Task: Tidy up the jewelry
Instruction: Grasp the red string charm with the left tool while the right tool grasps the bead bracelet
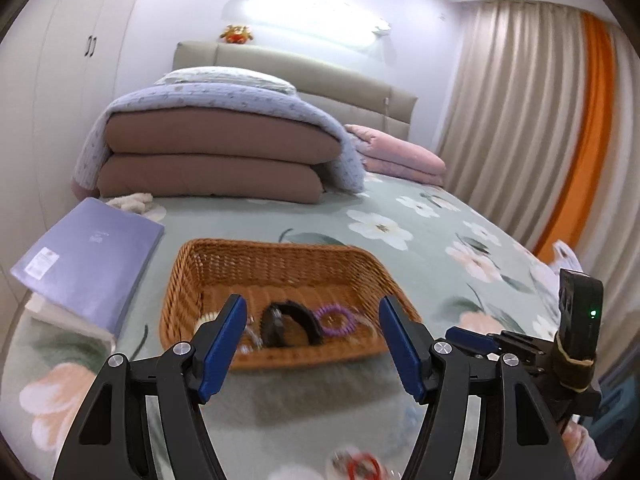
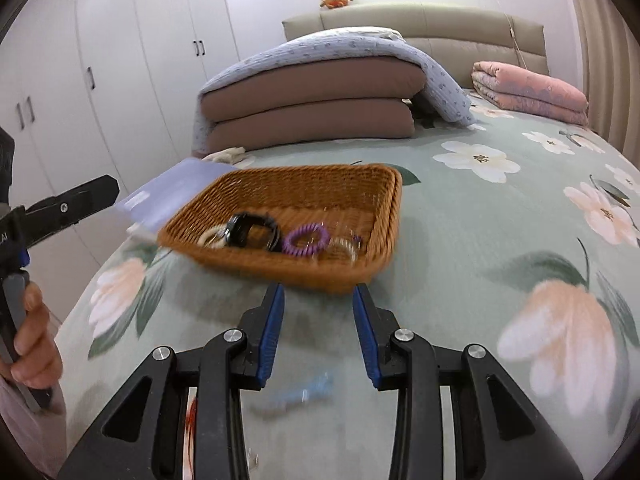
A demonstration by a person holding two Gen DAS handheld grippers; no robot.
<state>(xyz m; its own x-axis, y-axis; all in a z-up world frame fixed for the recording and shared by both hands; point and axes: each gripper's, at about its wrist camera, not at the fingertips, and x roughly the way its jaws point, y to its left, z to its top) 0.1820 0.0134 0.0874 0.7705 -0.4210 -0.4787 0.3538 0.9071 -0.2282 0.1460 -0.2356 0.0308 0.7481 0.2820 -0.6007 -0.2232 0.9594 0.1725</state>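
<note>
A brown wicker basket lies on the flowered bed. In it are a black hair claw, a purple spiral hair tie, a cream ring and a clear bracelet. My left gripper is open and empty, just in front of the basket. My right gripper is open and empty, short of the basket's near rim. A red ring lies on the bed under my left gripper. A blurred light-blue piece lies under my right gripper.
A purple flat box lies left of the basket at the bed's edge. Folded brown and blue quilts and a pink quilt are stacked behind. Wardrobe stands left, curtains right.
</note>
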